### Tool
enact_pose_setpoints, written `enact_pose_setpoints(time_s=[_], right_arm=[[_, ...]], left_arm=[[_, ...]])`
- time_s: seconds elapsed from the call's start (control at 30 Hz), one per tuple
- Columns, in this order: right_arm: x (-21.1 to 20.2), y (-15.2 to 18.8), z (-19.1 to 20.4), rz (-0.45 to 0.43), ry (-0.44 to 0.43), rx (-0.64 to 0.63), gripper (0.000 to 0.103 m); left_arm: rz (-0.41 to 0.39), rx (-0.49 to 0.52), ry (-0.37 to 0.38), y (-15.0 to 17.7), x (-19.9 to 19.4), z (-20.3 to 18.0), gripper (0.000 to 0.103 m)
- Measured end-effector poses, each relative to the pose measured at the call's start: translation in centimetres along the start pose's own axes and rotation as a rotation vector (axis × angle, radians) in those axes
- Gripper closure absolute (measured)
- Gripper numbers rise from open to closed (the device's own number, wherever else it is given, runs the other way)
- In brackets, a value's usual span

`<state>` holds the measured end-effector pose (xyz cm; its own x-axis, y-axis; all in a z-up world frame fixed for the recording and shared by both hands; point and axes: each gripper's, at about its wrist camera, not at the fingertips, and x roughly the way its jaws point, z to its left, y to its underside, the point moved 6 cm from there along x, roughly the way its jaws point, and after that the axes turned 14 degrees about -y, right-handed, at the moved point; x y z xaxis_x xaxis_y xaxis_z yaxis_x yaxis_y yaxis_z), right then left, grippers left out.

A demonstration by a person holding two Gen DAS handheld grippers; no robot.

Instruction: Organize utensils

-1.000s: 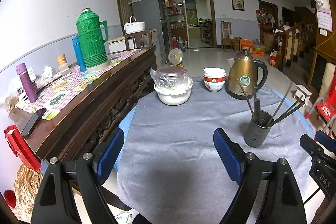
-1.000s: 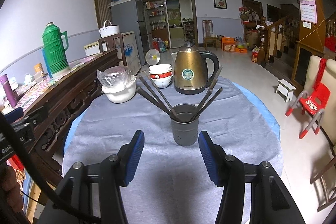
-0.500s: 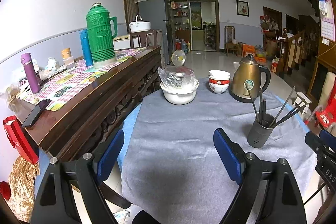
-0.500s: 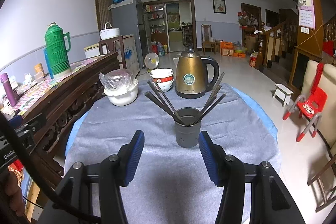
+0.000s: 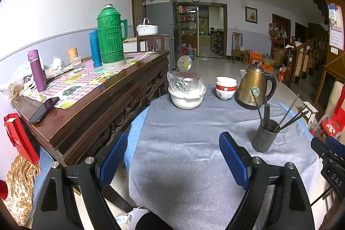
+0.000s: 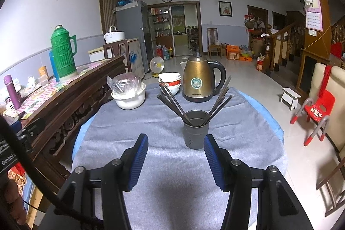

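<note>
A dark grey utensil cup (image 6: 195,130) (image 5: 264,136) stands upright on the grey cloth of the round table (image 6: 151,128), with several dark chopsticks (image 6: 172,100) (image 5: 286,116) fanned out of it. My right gripper (image 6: 175,139) hovers just short of the cup, open, nothing between its blue pads. My left gripper (image 5: 172,139) is open wide over bare cloth, to the left of the cup and well short of it. The right gripper's tip (image 5: 327,148) shows at the left wrist view's right edge.
Behind the cup stand a brass kettle (image 6: 199,81), stacked red-and-white bowls (image 6: 170,82) and a white pot with a plastic-wrapped lid (image 6: 129,94). A dark wooden sideboard (image 5: 92,107) with a green thermos (image 5: 110,38) borders the table's left side. A red child's chair (image 6: 317,113) stands right.
Both grippers have drawn back and risen slightly, so the cup and table look farther away. Both stay open at the same width; nothing was picked up.
</note>
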<state>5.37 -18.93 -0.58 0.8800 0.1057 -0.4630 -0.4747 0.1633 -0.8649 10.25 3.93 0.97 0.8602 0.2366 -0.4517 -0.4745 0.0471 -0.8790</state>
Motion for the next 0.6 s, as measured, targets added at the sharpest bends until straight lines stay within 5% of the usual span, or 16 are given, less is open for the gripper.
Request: enact_pose_setpoints(time_s=[0.6], right_arm=[[-3.5,-0.1,-0.2,-0.058,-0.028,0.010,0.045]], left_arm=[[-0.058,0.005,-0.031,-0.2,-4.7,0.5,0.016]])
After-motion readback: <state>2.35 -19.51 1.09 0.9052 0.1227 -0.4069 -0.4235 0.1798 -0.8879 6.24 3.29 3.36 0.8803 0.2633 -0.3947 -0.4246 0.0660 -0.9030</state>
